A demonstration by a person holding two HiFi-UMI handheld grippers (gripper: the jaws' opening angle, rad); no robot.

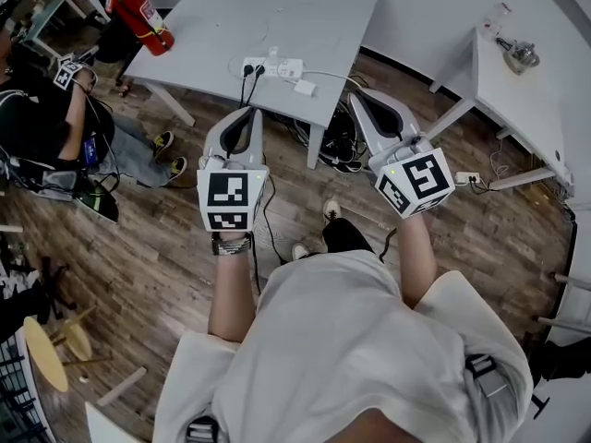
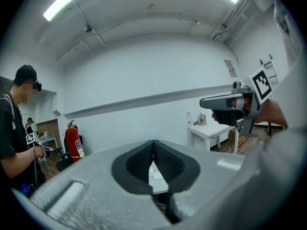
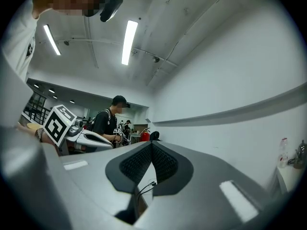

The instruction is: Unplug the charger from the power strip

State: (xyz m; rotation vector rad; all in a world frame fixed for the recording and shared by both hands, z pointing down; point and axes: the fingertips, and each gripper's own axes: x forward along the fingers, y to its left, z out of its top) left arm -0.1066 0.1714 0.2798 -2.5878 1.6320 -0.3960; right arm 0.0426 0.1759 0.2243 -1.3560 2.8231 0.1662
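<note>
Left gripper [image 1: 246,113] and right gripper [image 1: 360,98], jaws together and empty, hover by the table [image 1: 212,26] edge. Power strip [image 1: 272,66] sits just inside that edge.

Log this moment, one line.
left tongs: shut, empty | right tongs: shut, empty | strip: on table, plugs in, untouched

Head camera: high over the person, facing steeply down on grey table [image 1: 212,26] and wood floor. Left gripper [image 1: 247,113] and right gripper [image 1: 360,97] cameras: about level, toward white wall. All share the fire extinguisher [image 1: 138,12]; each gripper camera catches the other gripper.
</note>
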